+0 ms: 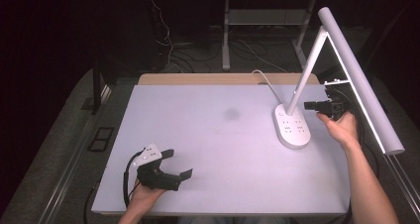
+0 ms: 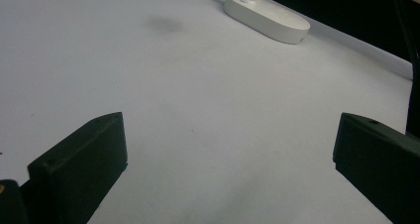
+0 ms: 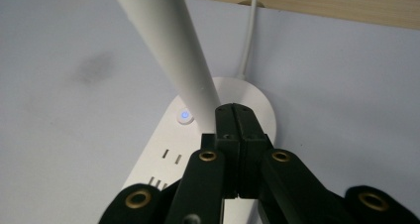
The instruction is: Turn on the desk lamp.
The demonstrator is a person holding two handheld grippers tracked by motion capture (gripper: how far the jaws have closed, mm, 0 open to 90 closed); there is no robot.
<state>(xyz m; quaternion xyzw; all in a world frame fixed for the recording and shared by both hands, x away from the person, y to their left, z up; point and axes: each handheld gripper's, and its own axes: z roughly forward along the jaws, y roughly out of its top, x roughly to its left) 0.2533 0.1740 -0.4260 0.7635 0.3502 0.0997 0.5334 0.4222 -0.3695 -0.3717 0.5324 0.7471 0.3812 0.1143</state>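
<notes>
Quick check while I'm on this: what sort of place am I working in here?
Probably a lab or recording workbench, not a home. A plain white table stands in a dark room, loose cables trail across the floor behind it, and the one item on it is a white desk lamp whose base carries sockets.

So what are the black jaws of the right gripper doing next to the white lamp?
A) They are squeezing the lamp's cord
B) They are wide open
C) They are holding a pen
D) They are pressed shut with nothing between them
D: in the right gripper view the right gripper has its two black jaws pressed flat together with nothing between them, just above the lamp base, beside the lamp's slanted white arm.
</notes>
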